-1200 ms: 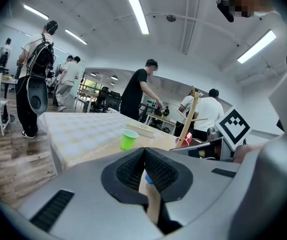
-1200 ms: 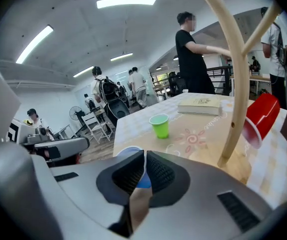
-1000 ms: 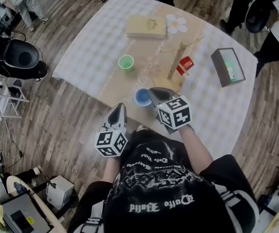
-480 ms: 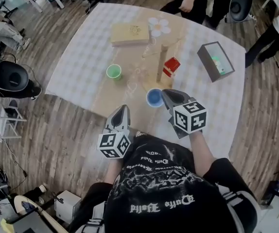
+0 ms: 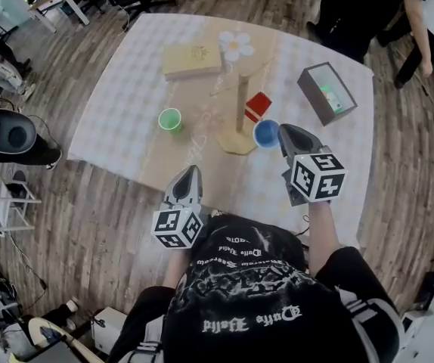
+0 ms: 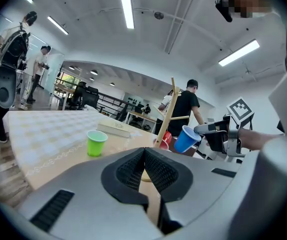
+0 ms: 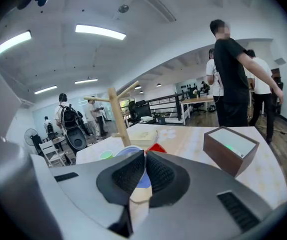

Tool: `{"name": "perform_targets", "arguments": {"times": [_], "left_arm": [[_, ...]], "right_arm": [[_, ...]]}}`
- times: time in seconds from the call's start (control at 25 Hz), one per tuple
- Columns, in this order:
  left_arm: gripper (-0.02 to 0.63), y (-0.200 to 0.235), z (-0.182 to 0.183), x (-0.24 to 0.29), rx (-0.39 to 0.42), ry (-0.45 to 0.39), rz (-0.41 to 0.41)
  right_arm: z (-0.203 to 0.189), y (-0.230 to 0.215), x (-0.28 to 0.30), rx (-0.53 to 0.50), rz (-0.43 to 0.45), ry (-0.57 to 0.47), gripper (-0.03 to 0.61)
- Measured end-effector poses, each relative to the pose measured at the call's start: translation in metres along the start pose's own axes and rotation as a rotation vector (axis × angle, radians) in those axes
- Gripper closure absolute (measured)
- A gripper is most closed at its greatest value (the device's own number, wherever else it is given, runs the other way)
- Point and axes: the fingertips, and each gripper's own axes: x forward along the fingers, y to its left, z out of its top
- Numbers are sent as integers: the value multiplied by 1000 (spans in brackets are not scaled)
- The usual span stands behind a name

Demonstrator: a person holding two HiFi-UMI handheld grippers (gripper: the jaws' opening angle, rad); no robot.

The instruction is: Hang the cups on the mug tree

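The blue cup (image 5: 265, 133) is held off the desk (image 5: 126, 112) by its rim, pinched between the right tongs (image 5: 281, 130), whose jaws are nearly together with only the thin cup wall between them. It is carried just beside the mug tree (image 5: 241, 106), on the side nearer the brown box (image 5: 325, 92). The left tongs (image 5: 189, 174) are fully closed on nothing and held low at the near edge of the desk, well apart from the tree.

The step in hand is judged to be hanging the blue cup. A red cup (image 5: 258, 105) is seen close against the trunk – whether it is truly hooked on a peg cannot be told – so a free peg should be chosen, most likely one of the upper pegs that slant away from the trunk. The cup should be turned mouth-down and lowered over the peg's tip, with the approach made along the peg's own slant. The grip should be eased only once the cup's weight is borne by the peg – otherwise it may slide off. Care is needed that the light tree is not knocked over.

The green cup (image 5: 170, 119) stands upright on the desk and is not yet hung.
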Motion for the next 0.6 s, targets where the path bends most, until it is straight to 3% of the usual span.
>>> {"name": "perform_targets", "arguments": {"times": [0.6], "left_arm": [[594,1,5,2,1,-2,-8]], "right_arm": [[109,-31,-10,-111,-164,-224,557]]}}
